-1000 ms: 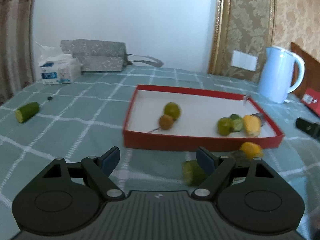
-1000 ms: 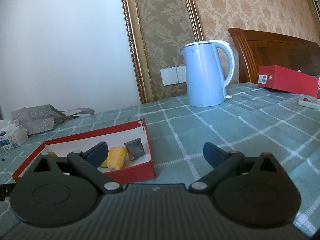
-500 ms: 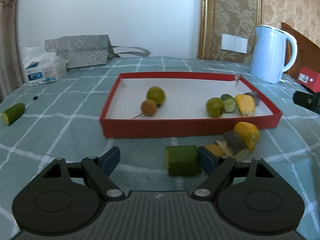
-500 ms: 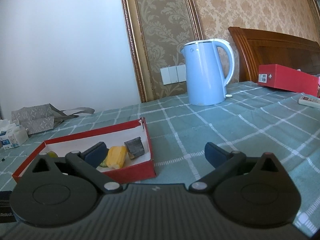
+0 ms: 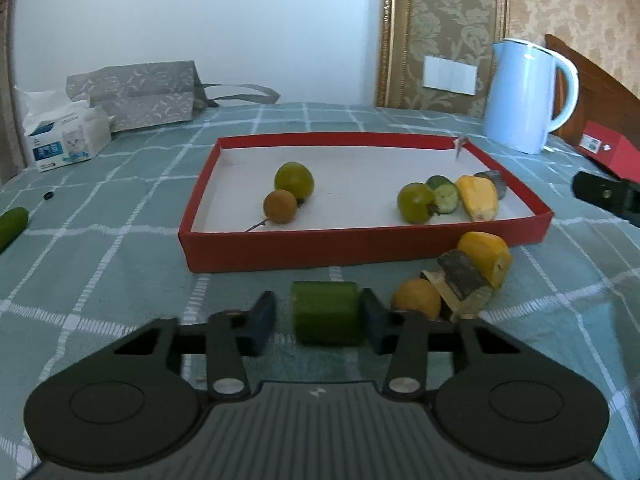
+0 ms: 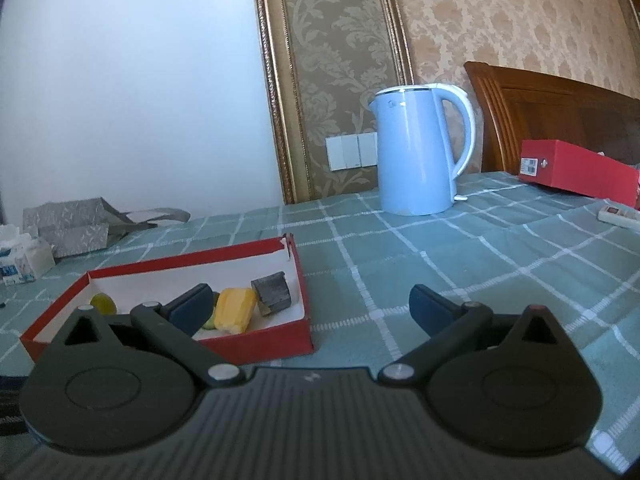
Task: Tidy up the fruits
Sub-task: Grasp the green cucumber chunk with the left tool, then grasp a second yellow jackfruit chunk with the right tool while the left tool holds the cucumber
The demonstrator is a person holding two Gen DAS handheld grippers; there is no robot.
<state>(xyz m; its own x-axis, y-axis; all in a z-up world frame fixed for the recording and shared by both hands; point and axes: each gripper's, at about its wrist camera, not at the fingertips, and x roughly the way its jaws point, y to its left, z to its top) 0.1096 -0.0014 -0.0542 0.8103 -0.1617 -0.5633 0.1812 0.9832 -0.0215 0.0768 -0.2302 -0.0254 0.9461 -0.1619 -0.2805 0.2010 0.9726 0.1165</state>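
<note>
Closing jaws on the left gripper point(image 5: 319, 322) bracket a green cucumber chunk point(image 5: 325, 311) that lies on the desk point(image 5: 120, 264) just in front of the red tray point(image 5: 384, 248); the right pad is at its end while a sliver of gap remains on the left, so the grip is not yet firm. The right gripper point(image 6: 310, 310) hangs with wide jaws and nothing between them, off the tray's right end. By my reckoning the sorting is roughly half done: inside the tray sit two green fruits, a brown one, a cucumber slice, a yellow piece and a grey-skinned piece. Left outside, near the tray's front right corner, are an orange fruit point(image 5: 417, 298), a grey wedge point(image 5: 464, 278) and a yellow piece point(image 5: 486, 254), and far to the tray's left another cucumber point(image 5: 12, 226). Only the left wrist view shows those strays and the chunk being taken; the right wrist view shows the tray's right end, the blue kettle point(image 6: 416, 152) behind it and a red box point(image 6: 576, 172) beyond.
</note>
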